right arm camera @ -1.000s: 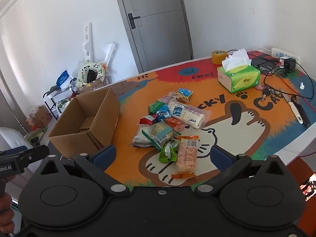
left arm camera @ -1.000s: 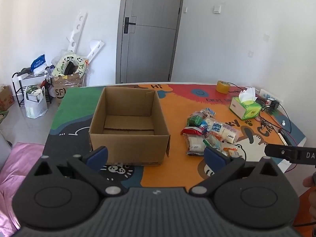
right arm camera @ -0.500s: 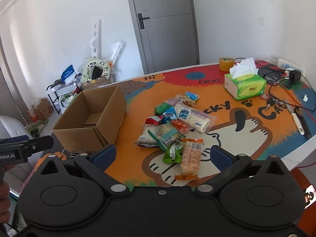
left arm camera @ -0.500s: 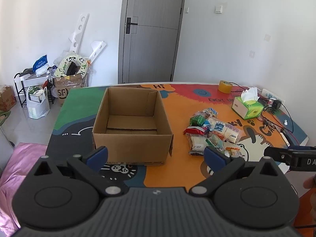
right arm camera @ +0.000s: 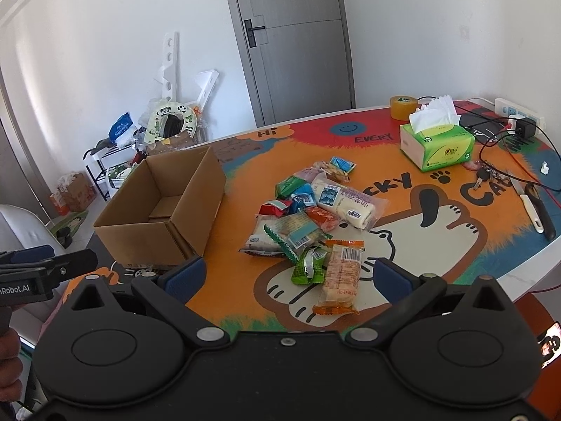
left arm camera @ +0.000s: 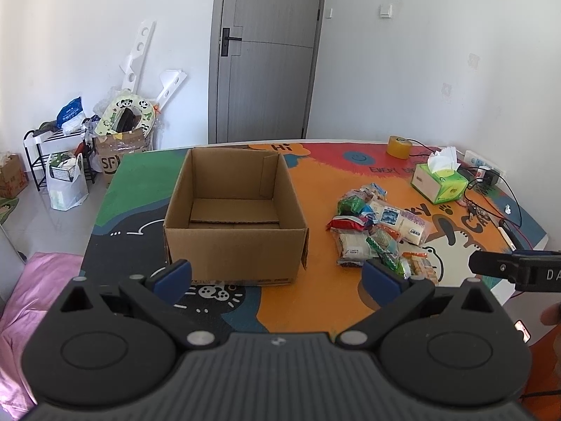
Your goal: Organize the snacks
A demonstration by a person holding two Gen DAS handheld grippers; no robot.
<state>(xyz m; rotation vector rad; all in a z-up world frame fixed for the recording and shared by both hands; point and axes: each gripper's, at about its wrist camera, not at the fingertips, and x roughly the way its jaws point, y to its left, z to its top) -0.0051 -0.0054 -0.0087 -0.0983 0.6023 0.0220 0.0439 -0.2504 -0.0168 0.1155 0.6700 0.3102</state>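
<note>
An open cardboard box (left arm camera: 234,235) (right arm camera: 140,242) stands on the colourful table mat, with only its folded bottom flaps showing inside. To its right lies a pile of snack packets (left arm camera: 378,228) (right arm camera: 312,217), among them an orange wafer pack (right arm camera: 342,273) and a green packet (right arm camera: 308,266) nearest the front edge. My left gripper (left arm camera: 277,277) hangs open in front of the box, above the table's near edge. Just short of the orange pack, my right gripper (right arm camera: 287,273) is open too. Neither holds anything. Each gripper shows at the side of the other's view.
A green tissue box (right arm camera: 438,147), a roll of tape (right arm camera: 403,107), a power strip with cables (right arm camera: 519,115), keys (right arm camera: 485,175) and a knife (right arm camera: 529,203) crowd the table's right side. A shoe rack and bags (left arm camera: 66,175) stand on the floor at left.
Both grippers have drawn back and risen a little, so the box and snack pile look smaller and farther. Both stay open; nothing on the table moved.
</note>
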